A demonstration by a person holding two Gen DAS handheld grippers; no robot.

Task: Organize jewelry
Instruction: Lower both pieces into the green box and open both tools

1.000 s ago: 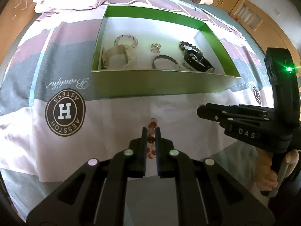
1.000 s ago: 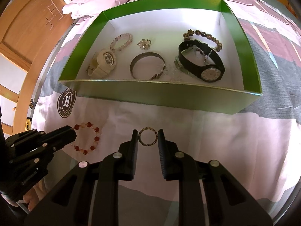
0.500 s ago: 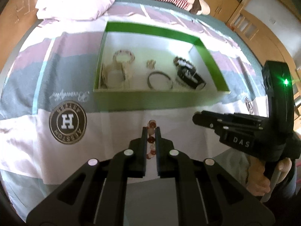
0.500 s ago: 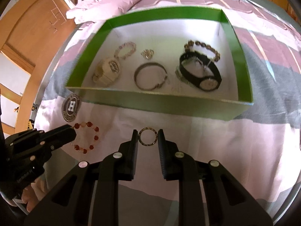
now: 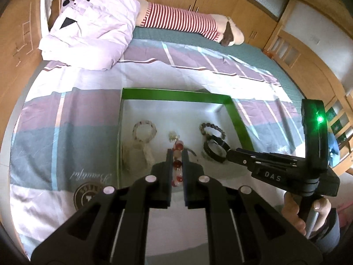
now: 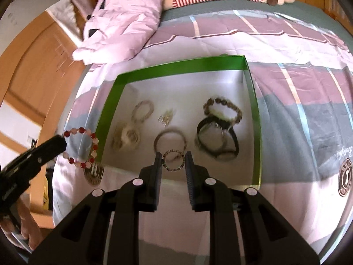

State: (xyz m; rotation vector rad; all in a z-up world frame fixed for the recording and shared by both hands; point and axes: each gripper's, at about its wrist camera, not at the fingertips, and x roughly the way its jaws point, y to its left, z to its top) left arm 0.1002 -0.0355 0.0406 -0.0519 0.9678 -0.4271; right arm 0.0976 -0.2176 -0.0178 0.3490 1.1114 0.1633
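My left gripper (image 5: 177, 152) is shut on a red and pink bead bracelet (image 5: 177, 164), lifted above the bed near the box's front edge; the bracelet also hangs from it in the right wrist view (image 6: 82, 148). My right gripper (image 6: 173, 159) is shut on a small ring-shaped band (image 6: 173, 160), held over the front wall of the green box (image 6: 176, 66). The box also shows in the left wrist view (image 5: 176, 93). It holds a black watch (image 6: 217, 141), a brown bead bracelet (image 6: 222, 108), a bangle (image 6: 169, 139), a cream watch (image 6: 125, 137), a pale bead bracelet (image 6: 143, 109) and a small trinket (image 6: 166, 117).
The box lies on a bed with a striped pink, grey and white cover (image 6: 297, 50). A pink quilt (image 5: 92, 28) and a striped plush toy (image 5: 183, 22) lie at the head. Wooden cabinets (image 5: 242, 2) surround the bed.
Both grippers have risen and moved forward toward the box, each carrying its piece. The box now looks smaller and lies partly under the grippers.
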